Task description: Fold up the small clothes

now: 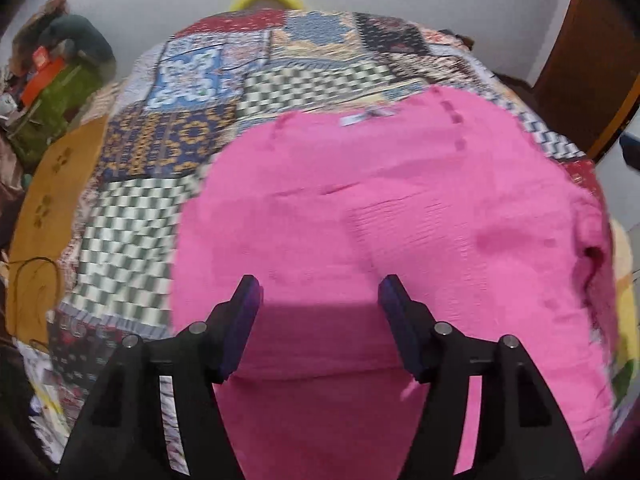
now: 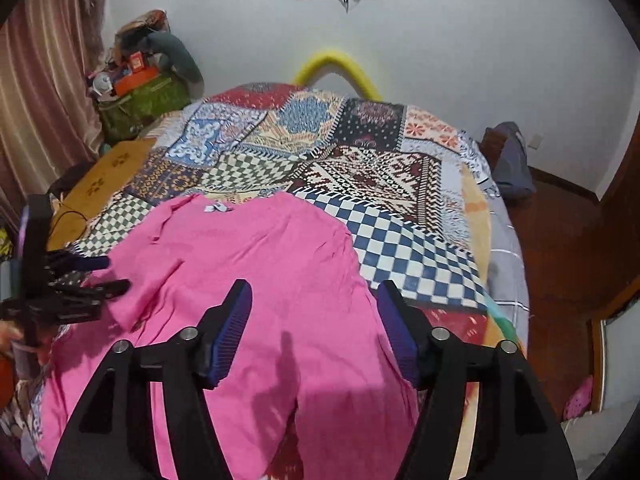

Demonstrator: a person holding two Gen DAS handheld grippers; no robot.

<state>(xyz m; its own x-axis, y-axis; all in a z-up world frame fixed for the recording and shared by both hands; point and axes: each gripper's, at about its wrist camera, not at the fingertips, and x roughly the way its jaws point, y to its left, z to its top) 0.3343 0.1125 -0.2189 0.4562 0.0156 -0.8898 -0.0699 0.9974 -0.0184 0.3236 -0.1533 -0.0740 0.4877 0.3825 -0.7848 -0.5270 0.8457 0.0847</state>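
Note:
A pink pair of small trousers (image 1: 384,220) lies spread on the patchwork bedspread (image 1: 192,80), waistband with a white label at the far end. My left gripper (image 1: 318,292) is open and empty, hovering close over the garment's middle. The garment also shows in the right wrist view (image 2: 256,264), on the bedspread (image 2: 400,248). My right gripper (image 2: 314,296) is open and empty above the near right part of the garment. The left gripper (image 2: 108,276) shows there at the garment's left edge, jaws apart.
A yellow bed rail (image 2: 340,68) arches at the far end of the bed. A green bag with clutter (image 2: 140,96) and a wooden board (image 2: 104,176) sit at the left. The bed's right edge (image 2: 508,264) drops to a wooden floor. A curtain hangs at far left.

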